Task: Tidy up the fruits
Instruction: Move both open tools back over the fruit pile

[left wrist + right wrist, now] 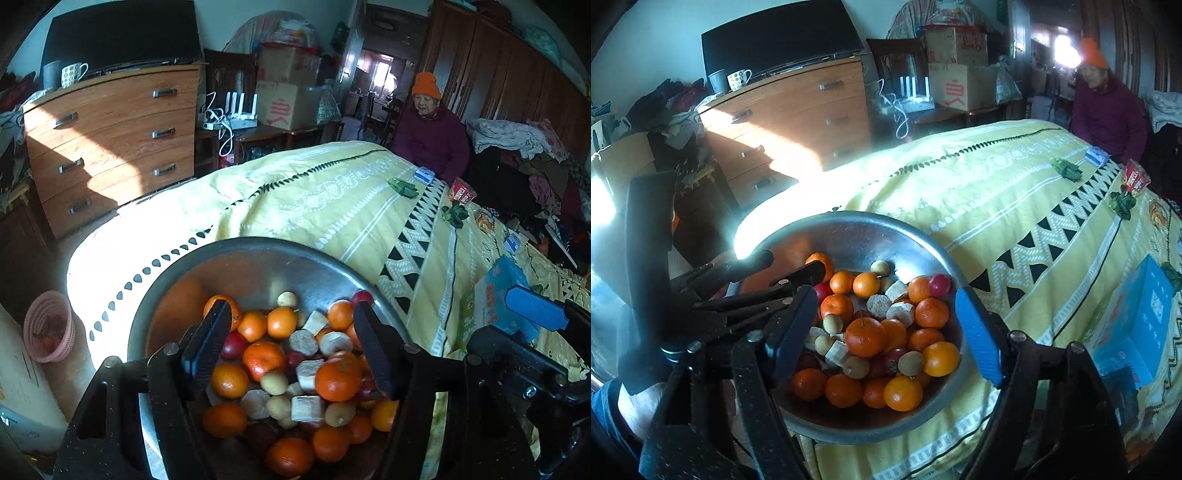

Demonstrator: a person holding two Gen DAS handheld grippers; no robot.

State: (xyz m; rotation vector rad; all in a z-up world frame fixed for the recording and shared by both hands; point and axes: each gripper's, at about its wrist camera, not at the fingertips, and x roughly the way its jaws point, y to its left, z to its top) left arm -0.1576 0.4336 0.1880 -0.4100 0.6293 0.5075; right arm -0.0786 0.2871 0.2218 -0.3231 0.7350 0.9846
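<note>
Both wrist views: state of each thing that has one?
left gripper: open, empty, over the bowl
right gripper: open, empty, over the bowl
metal bowl: upright on the bedspread, piled with mixed fruit
dresser: drawers shut
spotted mug: upright on dresser
pink basket: upright on floor

no legible text — only blurred red marks on cardboard box

One metal bowl holds mixed fruit; the exact count is unclear. Two green clips lie on one yellow bedspread.
</note>
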